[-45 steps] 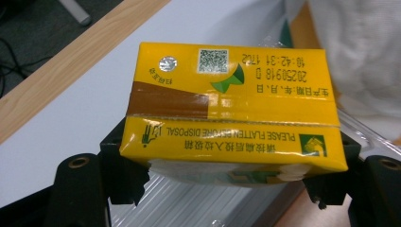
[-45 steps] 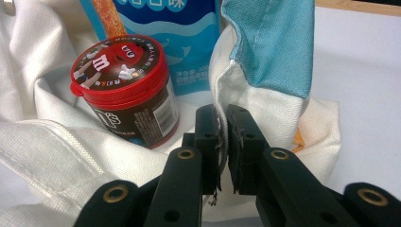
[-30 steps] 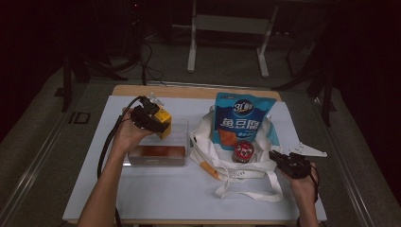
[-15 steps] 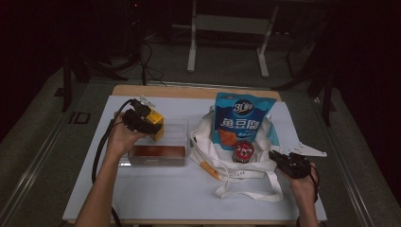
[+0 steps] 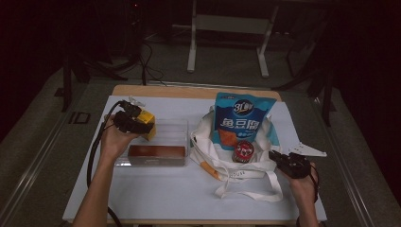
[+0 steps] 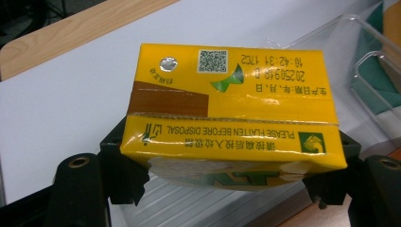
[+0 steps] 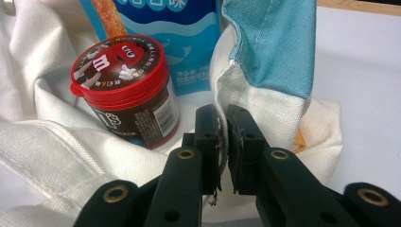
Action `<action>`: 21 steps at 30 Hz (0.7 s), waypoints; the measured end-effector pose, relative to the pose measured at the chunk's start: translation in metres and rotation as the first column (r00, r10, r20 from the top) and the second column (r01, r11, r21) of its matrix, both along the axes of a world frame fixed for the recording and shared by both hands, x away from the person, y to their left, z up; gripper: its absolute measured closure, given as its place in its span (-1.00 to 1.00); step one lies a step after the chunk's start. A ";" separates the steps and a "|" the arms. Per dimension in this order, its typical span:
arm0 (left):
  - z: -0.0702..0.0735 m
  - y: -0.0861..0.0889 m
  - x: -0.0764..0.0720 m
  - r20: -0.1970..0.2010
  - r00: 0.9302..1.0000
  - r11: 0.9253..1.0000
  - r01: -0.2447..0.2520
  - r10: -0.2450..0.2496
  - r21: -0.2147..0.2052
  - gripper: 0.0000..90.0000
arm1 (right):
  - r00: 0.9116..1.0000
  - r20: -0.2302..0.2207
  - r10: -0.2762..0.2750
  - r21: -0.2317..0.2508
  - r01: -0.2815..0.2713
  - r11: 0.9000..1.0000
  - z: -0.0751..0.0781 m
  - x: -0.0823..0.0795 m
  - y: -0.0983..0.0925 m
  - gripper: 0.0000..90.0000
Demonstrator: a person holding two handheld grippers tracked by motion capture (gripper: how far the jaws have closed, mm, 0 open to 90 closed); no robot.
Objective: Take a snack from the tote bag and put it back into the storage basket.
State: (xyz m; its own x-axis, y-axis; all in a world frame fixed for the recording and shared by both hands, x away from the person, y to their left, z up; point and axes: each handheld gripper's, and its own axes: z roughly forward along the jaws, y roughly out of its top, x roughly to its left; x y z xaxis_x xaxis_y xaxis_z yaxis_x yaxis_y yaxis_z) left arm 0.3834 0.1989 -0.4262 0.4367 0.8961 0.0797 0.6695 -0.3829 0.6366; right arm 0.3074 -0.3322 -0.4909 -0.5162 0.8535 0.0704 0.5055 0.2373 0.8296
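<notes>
The left gripper (image 6: pixel 227 189) clamps the yellow carton (image 6: pixel 231 113) by its sides; stiff, probably light. The right gripper (image 7: pixel 223 142) pinches the soft tote bag (image 7: pixel 265 109) rim (floppy cloth).

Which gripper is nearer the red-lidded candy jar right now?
Right. The right gripper is clamped on the tote bag rim, just beside the candy jar inside it. The left gripper holds the yellow carton over the clear tray, across the table.

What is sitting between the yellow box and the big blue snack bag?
In the high view, the far end of the clear plastic tray and the white cloth bag's rim lie between the yellow box and the blue snack bag.
</notes>
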 end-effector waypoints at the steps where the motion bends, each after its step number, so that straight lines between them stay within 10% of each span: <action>1: -0.001 0.001 -0.001 -0.002 1.000 1.000 -0.007 0.007 -0.007 -0.36 | 1.000 0.000 0.000 0.000 0.000 1.000 0.000 0.000 0.000 0.85; 21: -0.016 0.017 -0.009 -0.020 0.997 0.997 -0.077 0.078 0.006 -0.36 | 1.000 0.001 0.000 -0.001 0.000 1.000 0.000 0.000 0.000 0.85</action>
